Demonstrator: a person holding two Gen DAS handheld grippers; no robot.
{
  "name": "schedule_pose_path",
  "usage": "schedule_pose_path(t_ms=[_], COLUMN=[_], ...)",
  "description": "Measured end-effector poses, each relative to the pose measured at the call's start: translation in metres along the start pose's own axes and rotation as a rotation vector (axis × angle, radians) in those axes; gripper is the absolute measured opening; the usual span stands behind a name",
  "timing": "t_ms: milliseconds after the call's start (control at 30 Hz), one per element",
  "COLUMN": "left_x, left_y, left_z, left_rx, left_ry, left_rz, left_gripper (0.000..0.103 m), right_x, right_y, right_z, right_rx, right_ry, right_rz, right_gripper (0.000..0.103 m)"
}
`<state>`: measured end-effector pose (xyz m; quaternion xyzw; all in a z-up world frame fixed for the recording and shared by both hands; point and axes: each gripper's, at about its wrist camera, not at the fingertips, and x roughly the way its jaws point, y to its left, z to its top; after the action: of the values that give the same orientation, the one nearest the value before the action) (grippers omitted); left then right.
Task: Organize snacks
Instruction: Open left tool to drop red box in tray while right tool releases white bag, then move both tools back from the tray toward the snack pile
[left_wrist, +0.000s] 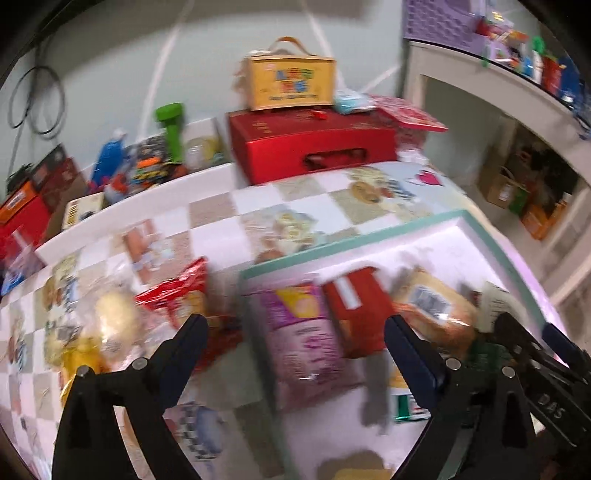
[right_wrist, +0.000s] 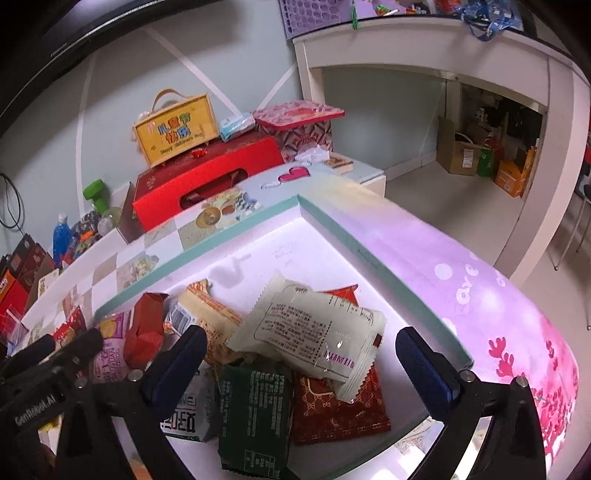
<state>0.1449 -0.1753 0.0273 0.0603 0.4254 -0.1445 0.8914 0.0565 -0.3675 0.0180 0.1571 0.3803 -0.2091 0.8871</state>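
My left tongs (left_wrist: 295, 328) are spread wide over the pink packet (left_wrist: 310, 332) and red carton (left_wrist: 356, 314), gripping nothing. My right tongs (right_wrist: 301, 349) gape empty above the cream wrapper (right_wrist: 314, 328), all lying inside the white box (right_wrist: 369, 258).

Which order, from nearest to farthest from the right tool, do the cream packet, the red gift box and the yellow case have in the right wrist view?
1. Cream packet: between the open fingers of the right tool, inside the box.
2. Red gift box: beyond the box, upper left.
3. Yellow case: on top of the red gift box, by the wall.
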Motion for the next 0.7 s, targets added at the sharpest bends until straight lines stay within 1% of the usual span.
schedule_pose_path(t_ms=[67, 233, 400, 700], left_x=[0.004, 0.011, 0.014, 0.013], left_y=[0.008, 0.018, 0.019, 0.024], left_z=[-0.002, -0.009, -0.012, -0.014], left_rx=[-0.024, -0.067, -0.075, -0.100], left_ry=[0.009, 0.028, 0.028, 0.015], left_rz=[0.022, 0.049, 0.058, 0.051], left_gripper=[0.097, 0.098, 0.099, 0.099], right_x=[0.003, 0.007, 0.011, 0.011], right_y=[0.001, 0.006, 0.010, 0.013], right_z=[-0.001, -0.003, -0.005, -0.005], right_rx=[-0.006, -0.025, -0.042, -0.056], right_ry=[0.014, 0.035, 0.059, 0.064], right_rz=[-0.002, -0.005, -0.007, -0.016], right_gripper=[0.103, 0.103, 0.103, 0.103])
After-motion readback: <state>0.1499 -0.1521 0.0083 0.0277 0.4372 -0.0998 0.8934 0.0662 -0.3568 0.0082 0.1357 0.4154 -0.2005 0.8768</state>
